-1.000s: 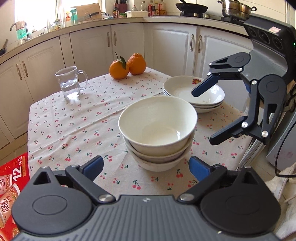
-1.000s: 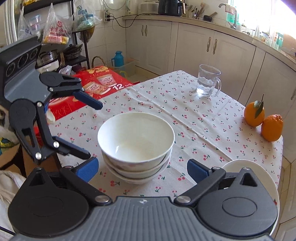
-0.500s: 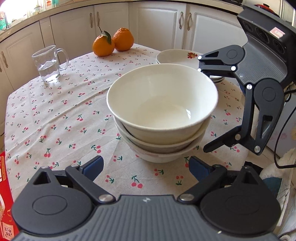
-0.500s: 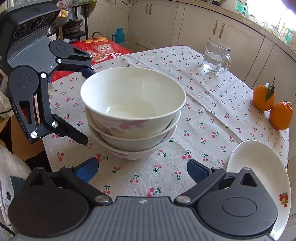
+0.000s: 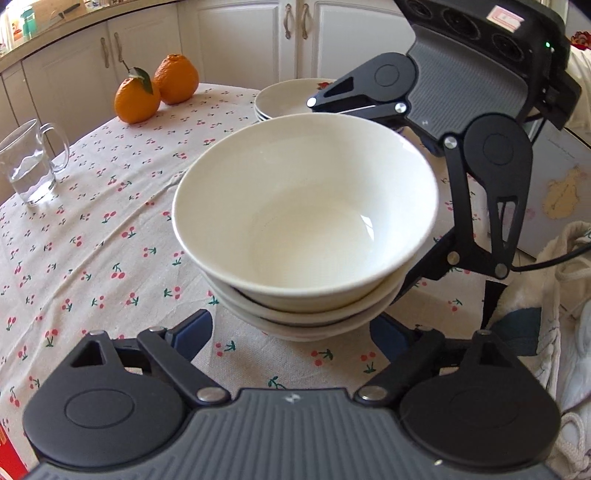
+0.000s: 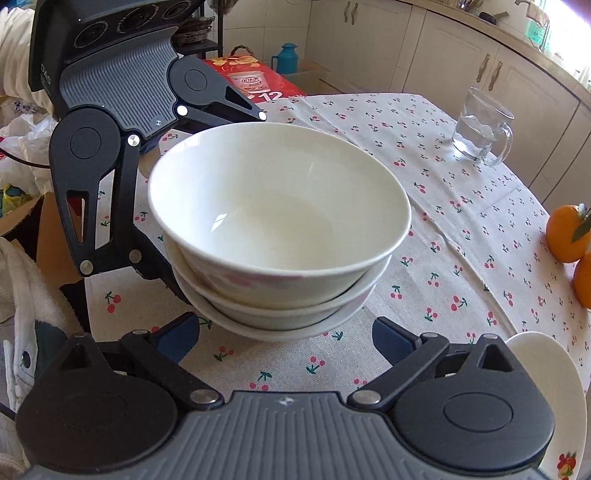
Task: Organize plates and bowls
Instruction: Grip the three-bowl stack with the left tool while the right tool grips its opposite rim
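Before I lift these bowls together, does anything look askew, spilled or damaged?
Only slightly: the top bowl sits tilted in the stack of bowls, not nested level. No chips or spills show; the glass mug stands upright.

cabinets: cream cabinets (image 5: 236, 40) with metal handles run along the far wall, under a counter (image 5: 74, 27)
tabletop: tabletop (image 5: 85, 236) under a cherry-print cloth
light: daylight comes in bright at the far right in the right wrist view
floor: red box (image 6: 255, 79) and teal flask (image 6: 287, 59) beyond the tabletop
shelf: dark rack (image 6: 199, 37) at the far left
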A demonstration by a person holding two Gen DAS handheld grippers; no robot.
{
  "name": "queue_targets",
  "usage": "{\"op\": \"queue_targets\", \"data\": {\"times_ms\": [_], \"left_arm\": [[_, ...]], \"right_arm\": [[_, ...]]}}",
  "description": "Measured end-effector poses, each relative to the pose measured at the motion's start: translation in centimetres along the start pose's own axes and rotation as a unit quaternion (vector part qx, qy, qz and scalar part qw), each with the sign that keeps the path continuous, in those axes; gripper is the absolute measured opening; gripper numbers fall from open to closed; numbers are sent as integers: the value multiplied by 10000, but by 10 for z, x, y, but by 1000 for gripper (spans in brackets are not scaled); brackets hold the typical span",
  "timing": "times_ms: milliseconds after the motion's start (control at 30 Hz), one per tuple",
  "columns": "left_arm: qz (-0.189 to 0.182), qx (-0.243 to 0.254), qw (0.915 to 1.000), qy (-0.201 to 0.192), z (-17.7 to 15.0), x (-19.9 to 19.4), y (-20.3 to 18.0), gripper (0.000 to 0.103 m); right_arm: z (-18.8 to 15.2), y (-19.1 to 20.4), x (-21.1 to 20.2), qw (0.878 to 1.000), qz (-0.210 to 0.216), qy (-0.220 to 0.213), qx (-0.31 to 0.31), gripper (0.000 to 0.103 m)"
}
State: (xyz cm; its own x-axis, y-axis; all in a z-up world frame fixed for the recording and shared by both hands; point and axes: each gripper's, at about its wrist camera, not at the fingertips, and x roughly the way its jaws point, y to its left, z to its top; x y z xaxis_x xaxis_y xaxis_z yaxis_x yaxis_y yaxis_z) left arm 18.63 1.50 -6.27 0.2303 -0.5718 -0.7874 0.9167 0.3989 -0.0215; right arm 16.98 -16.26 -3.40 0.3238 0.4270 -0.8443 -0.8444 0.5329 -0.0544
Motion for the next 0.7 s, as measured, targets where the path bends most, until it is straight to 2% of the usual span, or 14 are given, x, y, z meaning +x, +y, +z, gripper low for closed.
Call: {"op": "queue_targets", "data": {"times_ms": [167,267,500,700], "left_arm": [[-259,189,9995,-20,3,0,3,90],[-273,254,9993,12,4,2,5,84],[-401,355,9986,10,5,3,7,81],[-398,383,9985,23,6,3,6,80]], "right_arm": [[3,-4,-1,9995,310,-38,-31,97],[5,-5,0,9992,385,-15,-90,93],[8,-6,-1,9986,497,4,-159,86],[9,-9,0,9986,520,-4,-119,86]]}}
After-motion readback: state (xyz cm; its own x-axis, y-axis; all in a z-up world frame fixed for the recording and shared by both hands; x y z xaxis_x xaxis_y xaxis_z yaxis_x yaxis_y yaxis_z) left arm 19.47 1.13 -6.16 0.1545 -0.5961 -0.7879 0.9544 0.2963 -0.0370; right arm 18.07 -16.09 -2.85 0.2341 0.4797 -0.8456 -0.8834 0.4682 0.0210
